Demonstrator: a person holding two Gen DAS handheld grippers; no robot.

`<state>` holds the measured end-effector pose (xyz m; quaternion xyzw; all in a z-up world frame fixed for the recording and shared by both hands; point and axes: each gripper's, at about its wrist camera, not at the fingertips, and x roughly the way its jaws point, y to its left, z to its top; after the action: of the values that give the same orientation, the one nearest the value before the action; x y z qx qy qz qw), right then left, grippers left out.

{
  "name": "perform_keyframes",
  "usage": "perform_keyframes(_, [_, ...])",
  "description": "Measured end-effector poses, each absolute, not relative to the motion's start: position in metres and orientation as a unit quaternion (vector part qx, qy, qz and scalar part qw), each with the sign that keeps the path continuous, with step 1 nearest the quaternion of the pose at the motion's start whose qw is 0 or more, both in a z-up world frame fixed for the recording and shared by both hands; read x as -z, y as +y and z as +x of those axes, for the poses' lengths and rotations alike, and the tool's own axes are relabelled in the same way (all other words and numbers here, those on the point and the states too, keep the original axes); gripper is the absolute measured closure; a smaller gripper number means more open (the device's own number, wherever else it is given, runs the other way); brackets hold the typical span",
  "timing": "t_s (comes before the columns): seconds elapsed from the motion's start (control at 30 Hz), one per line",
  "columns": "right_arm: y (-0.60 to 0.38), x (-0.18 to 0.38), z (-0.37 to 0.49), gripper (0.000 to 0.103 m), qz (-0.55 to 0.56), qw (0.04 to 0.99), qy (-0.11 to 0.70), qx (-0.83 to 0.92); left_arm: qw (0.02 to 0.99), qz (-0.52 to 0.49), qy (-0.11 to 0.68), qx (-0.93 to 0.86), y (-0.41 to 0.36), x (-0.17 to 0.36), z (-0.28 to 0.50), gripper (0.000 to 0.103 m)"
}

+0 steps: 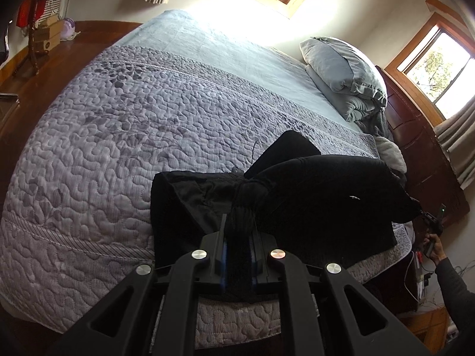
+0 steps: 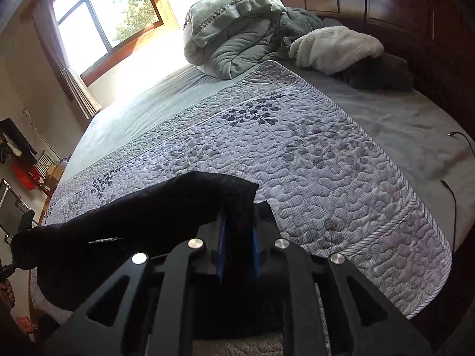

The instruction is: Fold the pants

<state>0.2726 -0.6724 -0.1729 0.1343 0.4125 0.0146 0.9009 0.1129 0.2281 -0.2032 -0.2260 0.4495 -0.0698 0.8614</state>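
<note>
Both tools clamped on black pants (image 1: 311,195)
Left tool (image 1: 239,225) and right tool (image 2: 237,216) each pinch bunched fabric, the pants stretched between them over the quilted bed (image 1: 118,136).

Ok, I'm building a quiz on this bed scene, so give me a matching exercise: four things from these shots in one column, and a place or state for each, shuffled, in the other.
Things:
1. pants
2. left gripper
3. white fleece blanket
4. quilt

Places or states:
A. bunched up near the wooden headboard
B. black, held up at both ends over the bed's near edge
C. spread flat, grey leaf print
D. fingers closed on a bunch of black cloth

Pairs: 1-B, 2-D, 3-A, 4-C
</note>
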Motion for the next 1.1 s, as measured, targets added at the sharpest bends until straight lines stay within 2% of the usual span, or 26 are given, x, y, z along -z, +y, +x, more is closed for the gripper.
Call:
perform_keyframes(0.17, [-0.672,0.193,0.246,0.081,0.138,0.896,0.423,-0.004,0.854,-0.220,0.466,0.065,0.227,0.218,0.098,0.089])
perform_keyframes(0.27, [-0.674,0.211,0.230,0.069,0.147,0.889,0.434,0.005,0.845,-0.218,0.483,0.066,0.222,0.233,0.092,0.087])
perform_keyframes(0.3, [-0.673,0.218,0.226,0.062,0.147,0.886,0.439,0.009,0.841,-0.213,0.494,0.064,0.219,0.240,0.091,0.086])
perform_keyframes(0.37, [-0.672,0.232,0.216,0.061,0.148,0.880,0.451,0.017,0.837,-0.199,0.508,0.051,0.215,0.252,0.088,0.085])
perform_keyframes(0.43, [-0.672,0.244,0.207,0.056,0.147,0.874,0.463,0.025,0.833,-0.193,0.517,0.025,0.219,0.260,0.085,0.072])
perform_keyframes(0.47, [-0.672,0.248,0.202,0.047,0.144,0.872,0.467,0.032,0.832,-0.189,0.521,0.005,0.223,0.262,0.083,0.056])
perform_keyframes(0.5, [-0.672,0.250,0.197,0.042,0.142,0.871,0.468,0.038,0.832,-0.182,0.523,-0.015,0.228,0.264,0.080,0.044])
perform_keyframes(0.57, [-0.674,0.255,0.189,0.036,0.150,0.864,0.477,0.049,0.828,-0.180,0.529,-0.045,0.240,0.265,0.072,0.032])
perform_keyframes(0.63, [-0.678,0.259,0.180,0.028,0.166,0.856,0.485,0.064,0.827,-0.179,0.526,-0.084,0.252,0.262,0.062,0.029])
perform_keyframes(0.73, [-0.684,0.265,0.163,0.027,0.215,0.845,0.484,0.068,0.837,-0.246,0.480,-0.098,0.271,0.249,0.039,0.026])
perform_keyframes(0.87, [-0.690,0.275,0.138,0.027,0.344,0.821,0.454,0.044,0.841,-0.349,0.412,-0.045,0.268,0.241,0.016,0.013])
perform_keyframes(1.0, [-0.693,0.283,0.127,0.026,0.469,0.787,0.400,0.010,0.828,-0.356,0.433,-0.014,0.242,0.260,0.039,0.012])
perform_keyframes(1.1, [-0.696,0.283,0.131,0.027,0.520,0.770,0.368,0.005,0.815,-0.334,0.473,-0.021,0.228,0.284,0.063,0.015])
